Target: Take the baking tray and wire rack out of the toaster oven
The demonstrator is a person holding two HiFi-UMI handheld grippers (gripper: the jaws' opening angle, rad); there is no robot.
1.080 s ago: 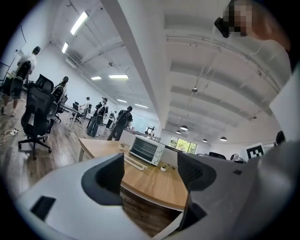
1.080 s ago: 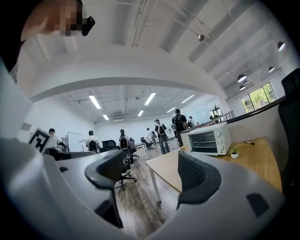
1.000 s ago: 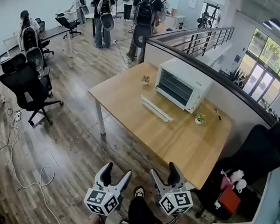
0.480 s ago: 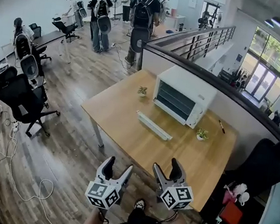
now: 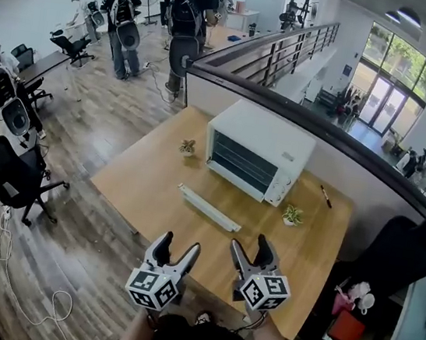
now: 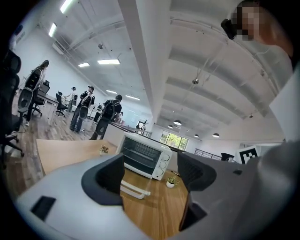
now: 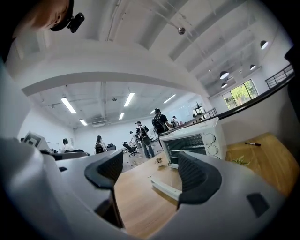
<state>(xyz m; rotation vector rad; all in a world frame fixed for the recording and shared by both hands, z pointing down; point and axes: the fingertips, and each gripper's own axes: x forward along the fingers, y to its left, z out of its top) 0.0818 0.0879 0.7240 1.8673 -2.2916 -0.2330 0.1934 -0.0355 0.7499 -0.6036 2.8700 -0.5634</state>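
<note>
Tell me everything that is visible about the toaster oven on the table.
The toaster oven is a white box, apparently of painted metal. It stands upright on the wooden table, near the far edge beside the low wall. Its dark glass door faces the person and is shut, and wire bars show behind the glass. Round knobs sit in a column to the right of the door. Only the table touches it.

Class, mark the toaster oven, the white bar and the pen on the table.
Toaster oven [image 5: 241, 164]: head view, on its glass door.
White bar [image 5: 209, 208]: head view, mid-length.
Pen [image 5: 325, 195]: head view, its middle.
</note>
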